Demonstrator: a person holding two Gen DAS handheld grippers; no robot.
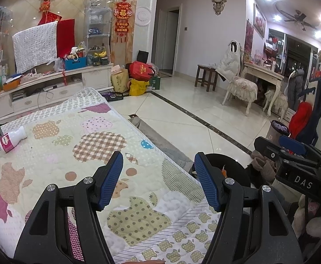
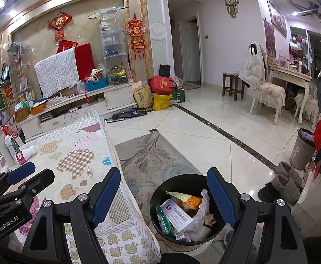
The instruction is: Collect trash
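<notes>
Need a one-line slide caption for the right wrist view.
Open right gripper above black bin of wrappers, beside quilted table with fallen bottle.

A quilt-covered desk point(image 2: 76, 154) stands left of a trash bin point(image 2: 153, 202) on the floor, the bin holding wrappers and a carton point(image 2: 178, 216). A bottle point(image 2: 25, 155) lies on its side at the desk's far left, beside upright cartons point(image 2: 10, 146). Behind the desk runs a low cabinet point(image 2: 116, 96); bags point(image 2: 162, 92) sit right of it.
</notes>
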